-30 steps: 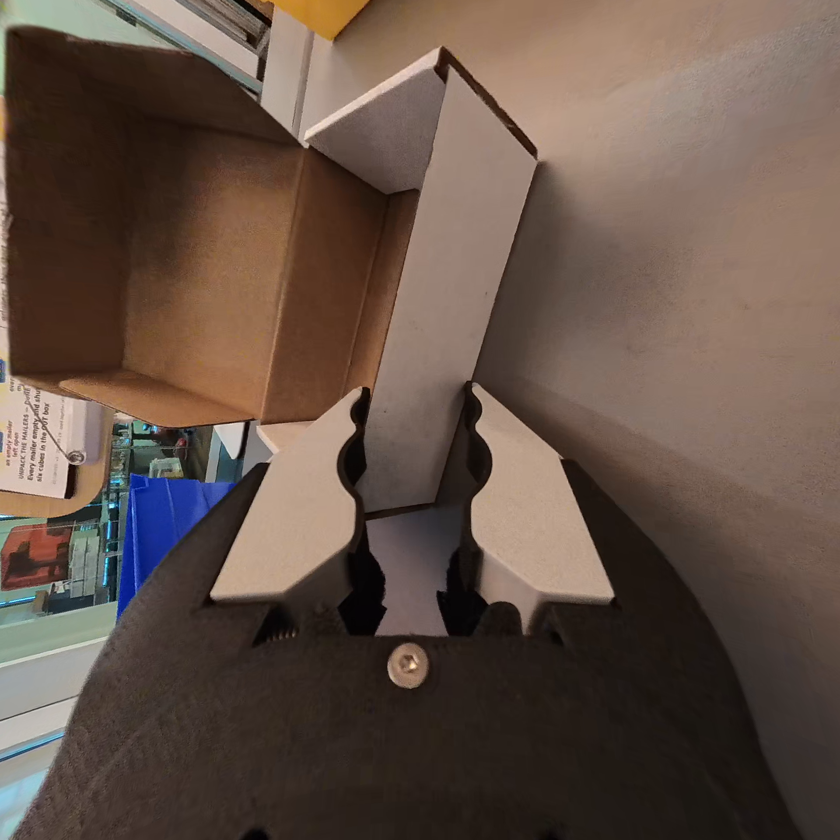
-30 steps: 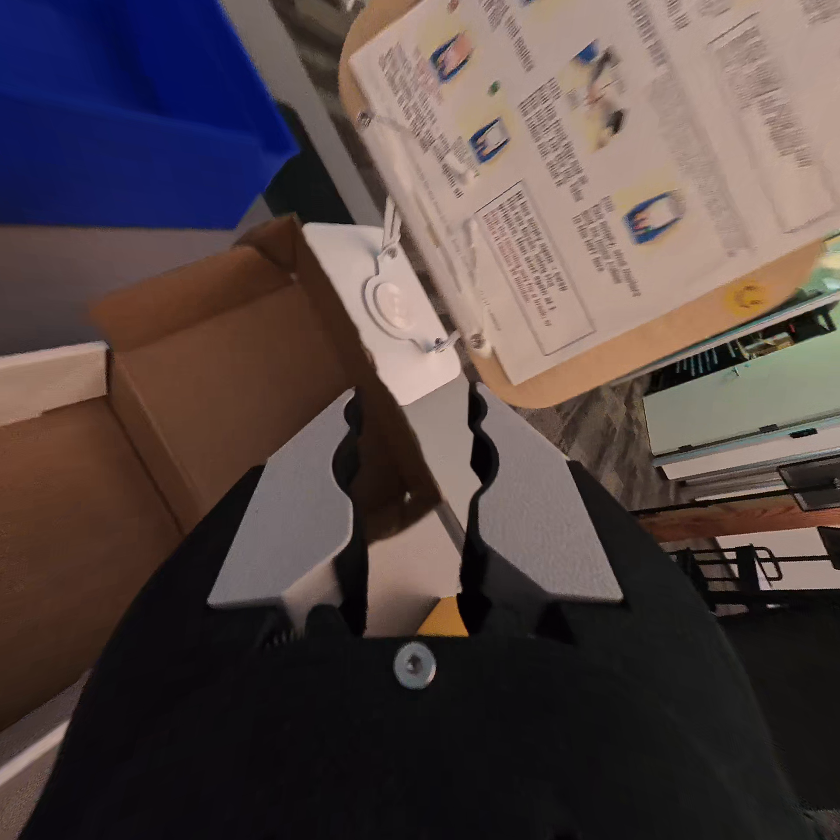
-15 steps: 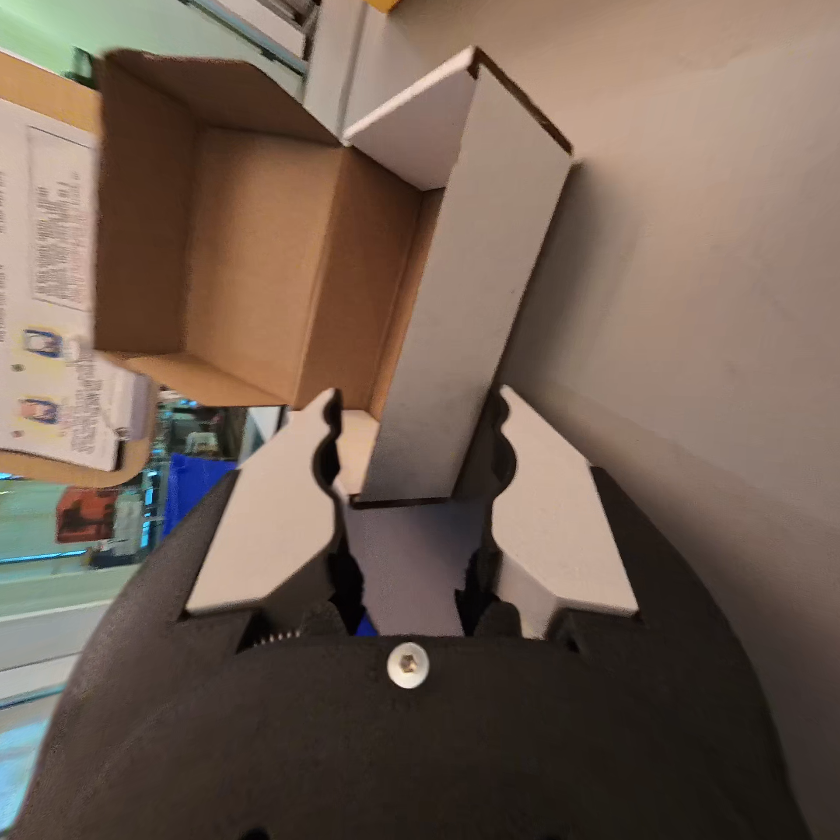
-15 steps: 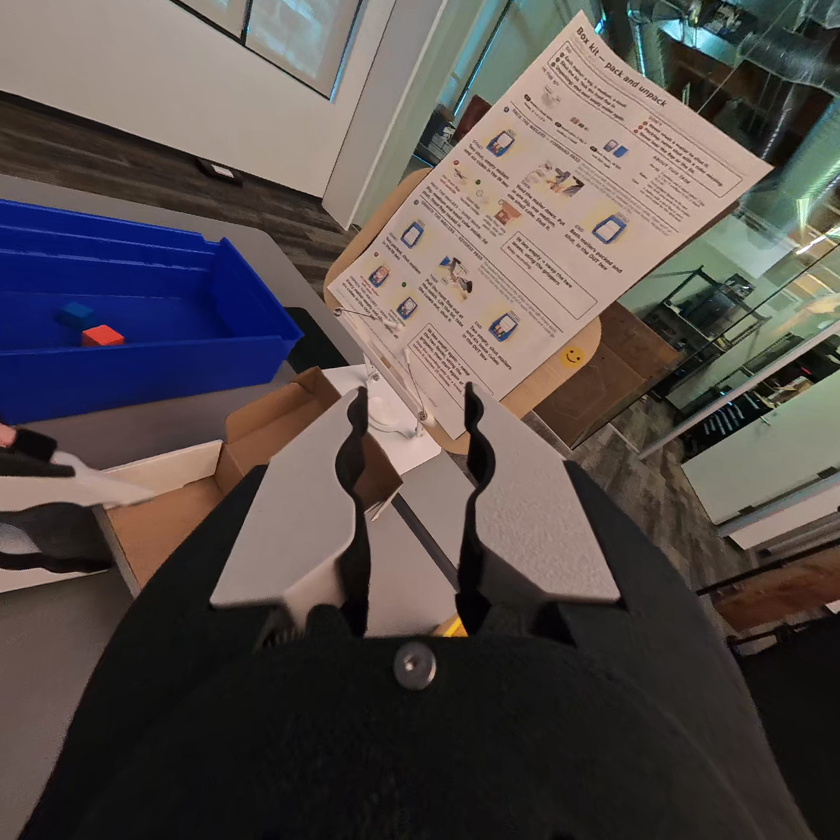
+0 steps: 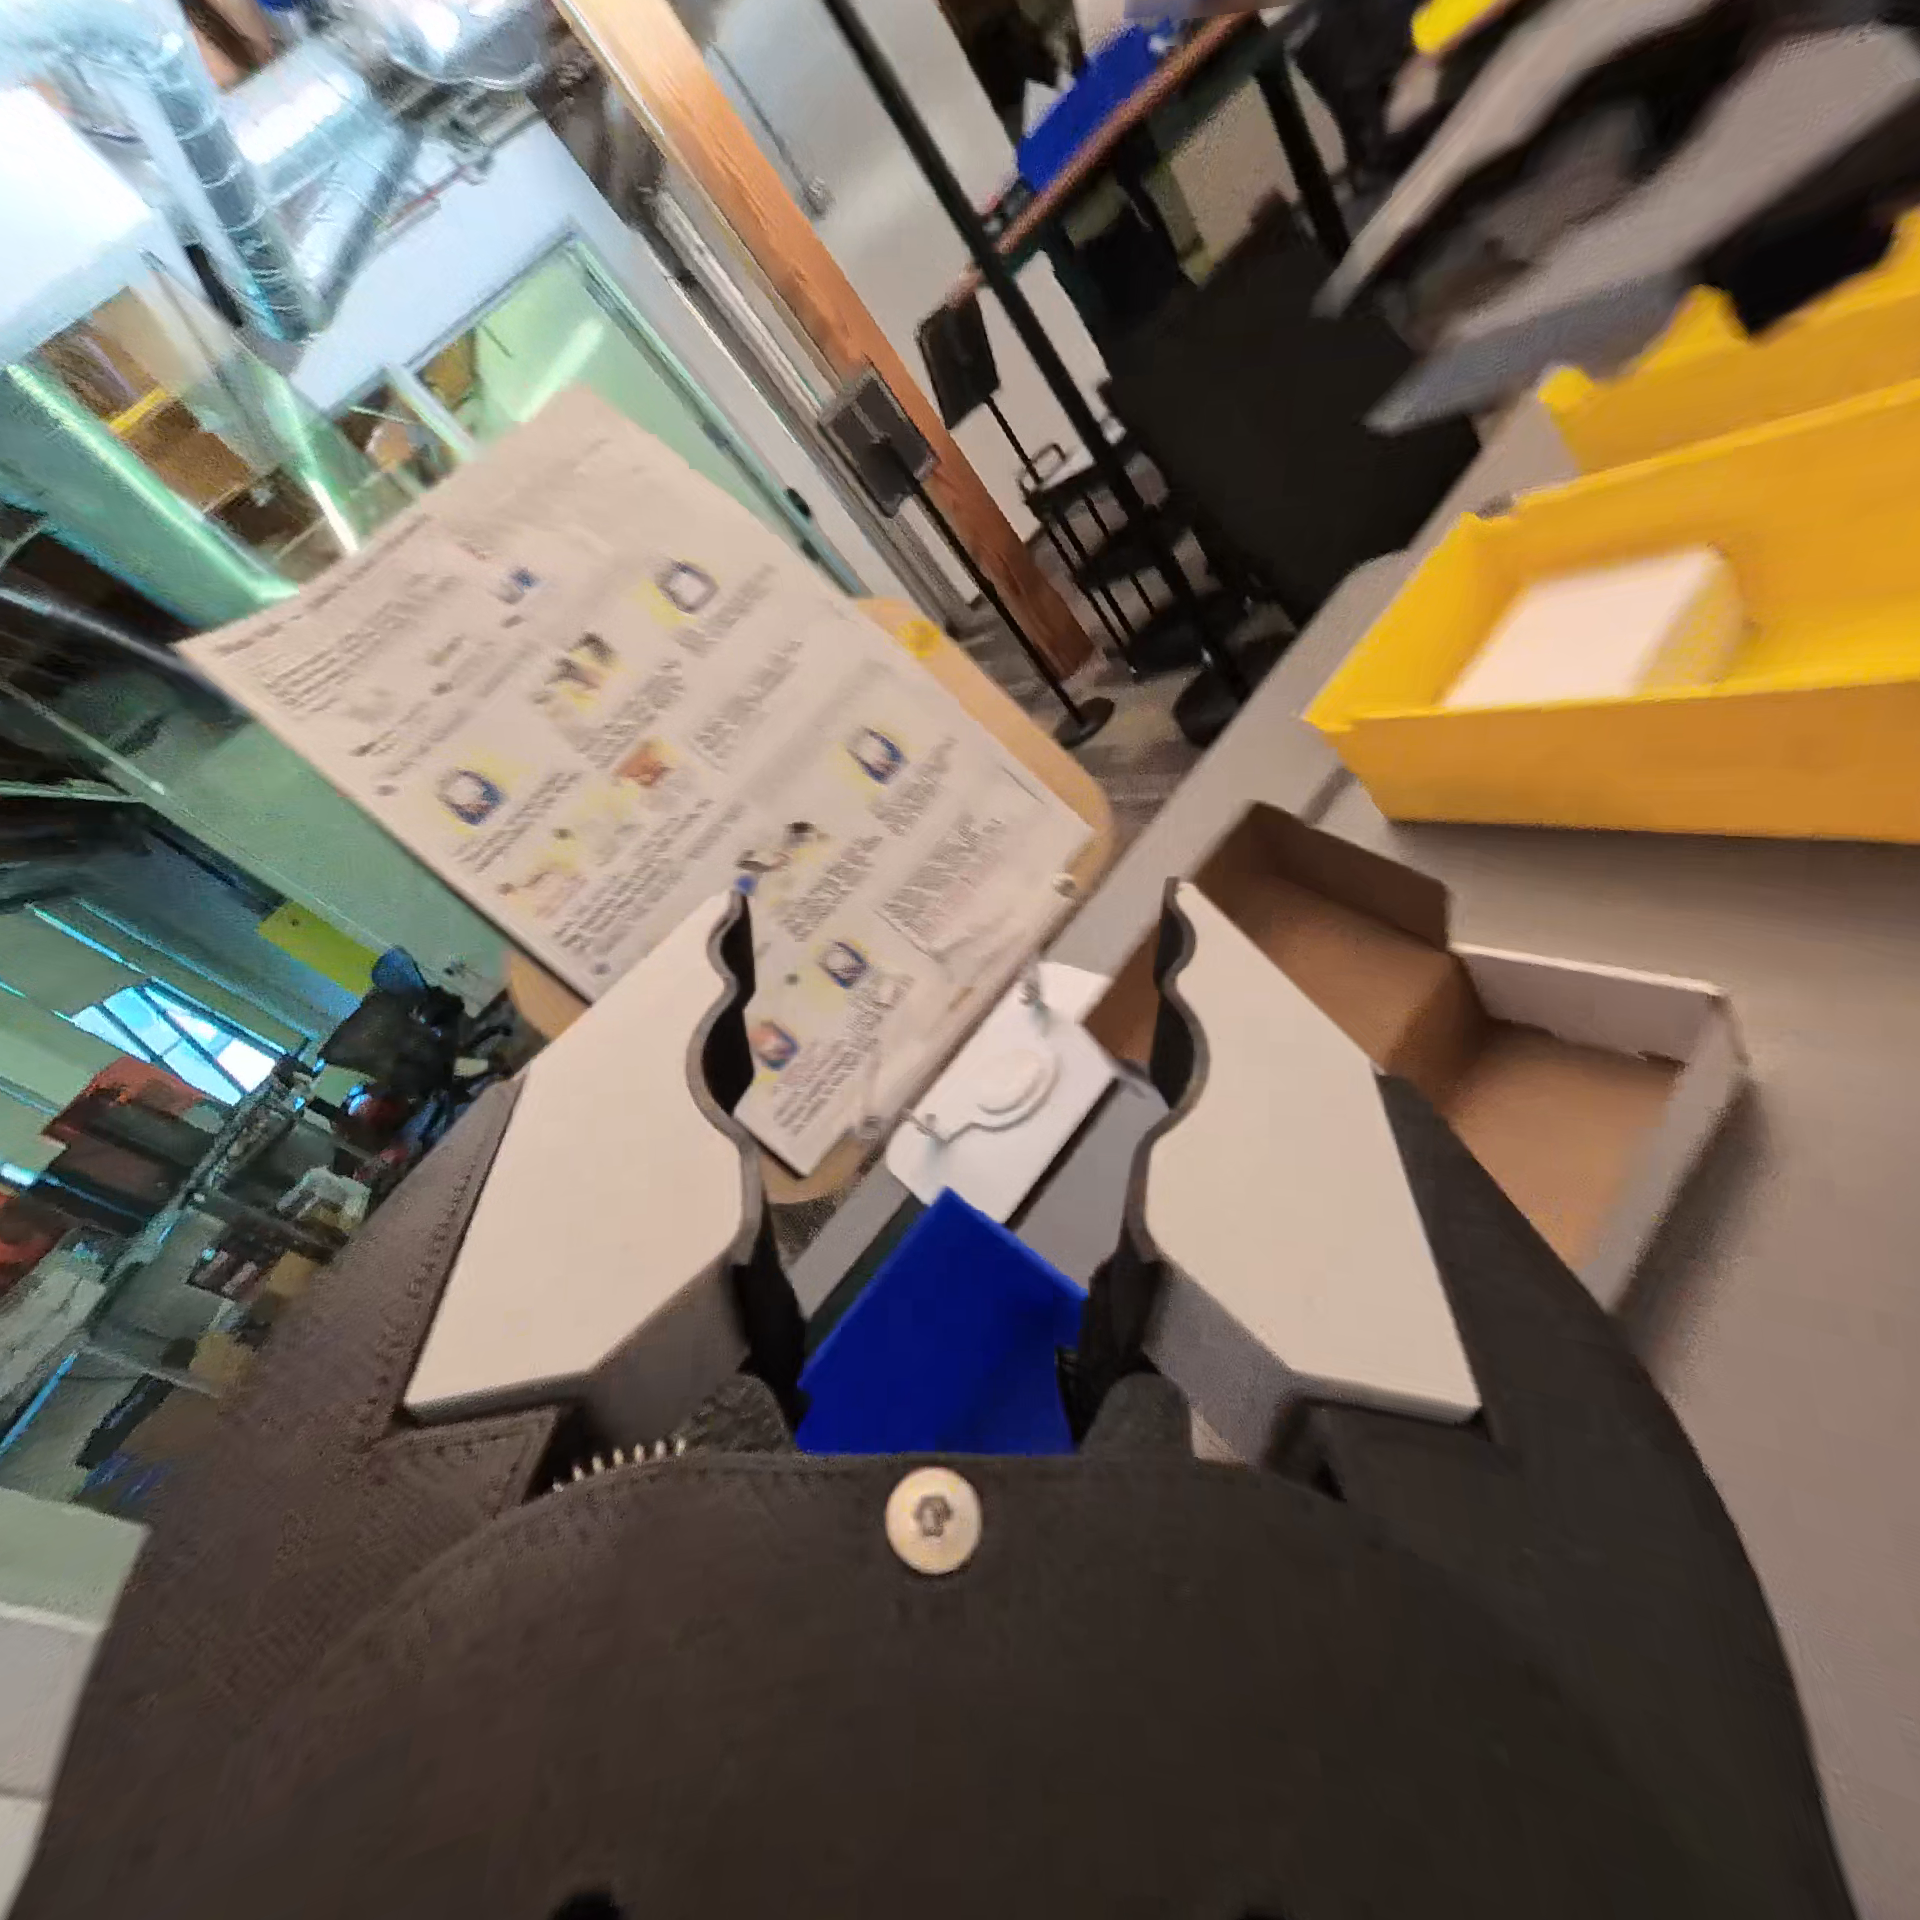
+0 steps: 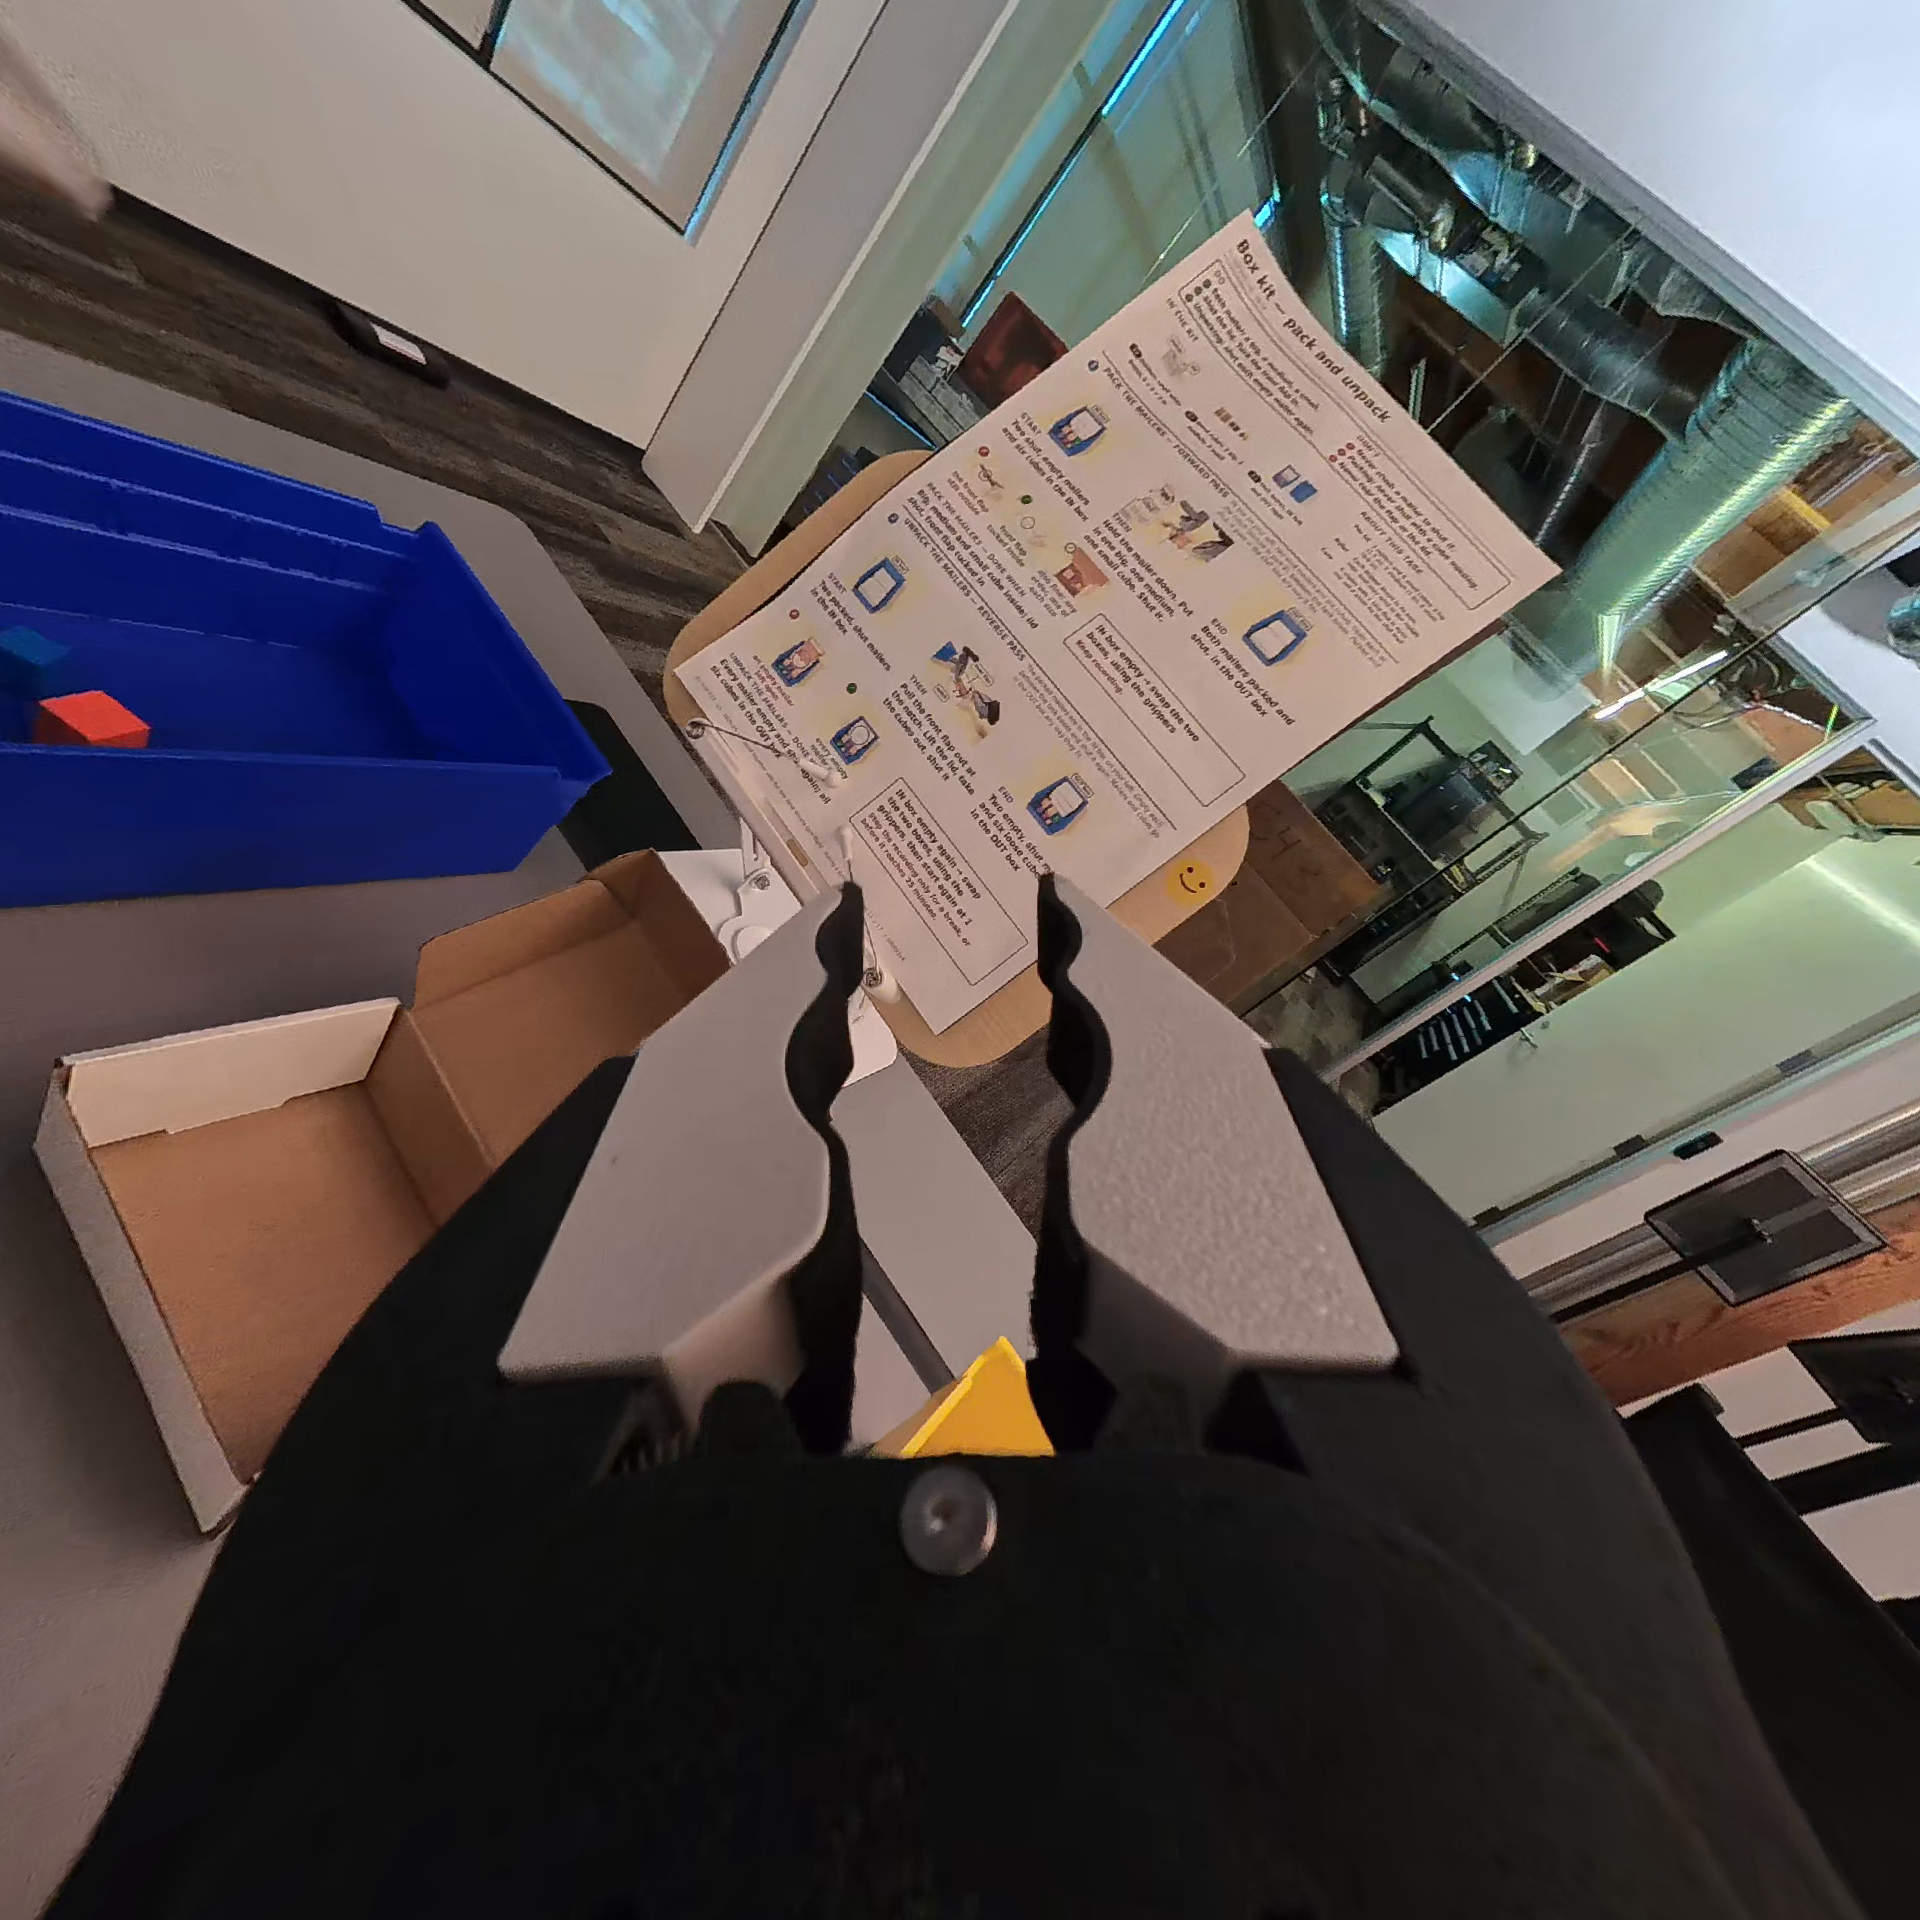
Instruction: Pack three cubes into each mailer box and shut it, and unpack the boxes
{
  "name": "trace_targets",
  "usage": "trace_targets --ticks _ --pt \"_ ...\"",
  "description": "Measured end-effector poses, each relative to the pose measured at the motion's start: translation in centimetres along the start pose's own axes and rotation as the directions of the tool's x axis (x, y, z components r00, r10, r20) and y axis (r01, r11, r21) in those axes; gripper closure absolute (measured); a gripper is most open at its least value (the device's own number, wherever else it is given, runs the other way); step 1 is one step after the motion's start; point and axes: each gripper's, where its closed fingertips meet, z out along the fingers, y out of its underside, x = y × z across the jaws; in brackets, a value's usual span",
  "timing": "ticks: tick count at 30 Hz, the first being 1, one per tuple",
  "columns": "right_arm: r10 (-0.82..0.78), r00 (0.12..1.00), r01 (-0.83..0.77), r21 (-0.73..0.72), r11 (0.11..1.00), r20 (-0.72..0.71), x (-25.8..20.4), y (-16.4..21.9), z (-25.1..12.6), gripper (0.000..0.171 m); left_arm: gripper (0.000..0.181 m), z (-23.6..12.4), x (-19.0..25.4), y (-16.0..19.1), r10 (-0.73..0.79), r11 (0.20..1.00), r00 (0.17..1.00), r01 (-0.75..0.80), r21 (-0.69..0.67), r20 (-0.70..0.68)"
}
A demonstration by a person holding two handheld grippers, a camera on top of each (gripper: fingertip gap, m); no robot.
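Observation:
The open, empty mailer box lies on the grey table, white outside and brown inside. It shows right of my fingers in the left wrist view (image 5: 1538, 1101) and at lower left in the right wrist view (image 6: 249, 1195). My left gripper (image 5: 951, 909) is open and empty, raised above the table to the left of the box. My right gripper (image 6: 945, 891) is open and empty, raised to the right of the box. A red cube (image 6: 94, 720) and a blue cube (image 6: 31, 652) lie in the blue bin (image 6: 312, 821).
A yellow bin (image 5: 1621, 769) at the right holds a closed white mailer box (image 5: 1600, 634); its corner (image 6: 977, 1403) shows between my right fingers. An instruction sheet on a clipboard stand (image 6: 1091, 644) stands behind the box, also seen in the left wrist view (image 5: 665, 769). The blue bin's corner (image 5: 935, 1340) sits under my left gripper. My right tips are about 45 cm from the red cube (image 6: 94, 720), my left tips only 30 cm.
My left gripper opened, let go of the box's white wall, and lifted away. My right gripper drew back from the box's side flap and rose. The box now rests open on the table.

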Motion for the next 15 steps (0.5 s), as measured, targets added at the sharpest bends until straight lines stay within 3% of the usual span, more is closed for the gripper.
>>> trace_targets --ticks 4,7,8,10,12,15 --pt "-0.007 1.000 0.006 -0.020 1.000 -0.015 0.7 0.5 -0.6 0.138 0.092 0.9 -5.7 3.4 -0.203 0.977 0.979 0.203 -0.066 0.006" --pt "-0.004 1.000 0.004 -0.024 1.000 -0.027 1.4 0.9 -1.1 0.138 0.086 1.5 -3.7 8.5 -0.297 0.953 0.950 0.288 -0.096 -0.097" --pt "-0.006 1.000 0.006 -0.028 1.000 -0.027 1.6 1.1 -1.2 0.138 0.099 1.7 -2.8 10.4 -0.255 0.965 0.959 0.244 -0.094 -0.128" --pt "-0.017 0.999 0.016 -0.042 0.999 -0.029 1.9 1.6 -1.2 0.138 0.106 2.3 -2.3 14.9 -0.215 0.961 0.966 0.182 -0.208 -0.146" --pt "-0.021 0.999 0.019 -0.067 0.998 -0.038 2.2 2.2 -0.9 0.138 0.113 2.1 0.1 16.7 -0.325 0.928 0.896 0.239 -0.288 -0.304" --pt "-0.026 0.999 0.023 -0.095 0.995 -0.029 2.2 3.1 -0.4 0.138 0.107 2.3 1.6 19.5 -0.376 0.903 0.848 0.246 -0.353 -0.372"
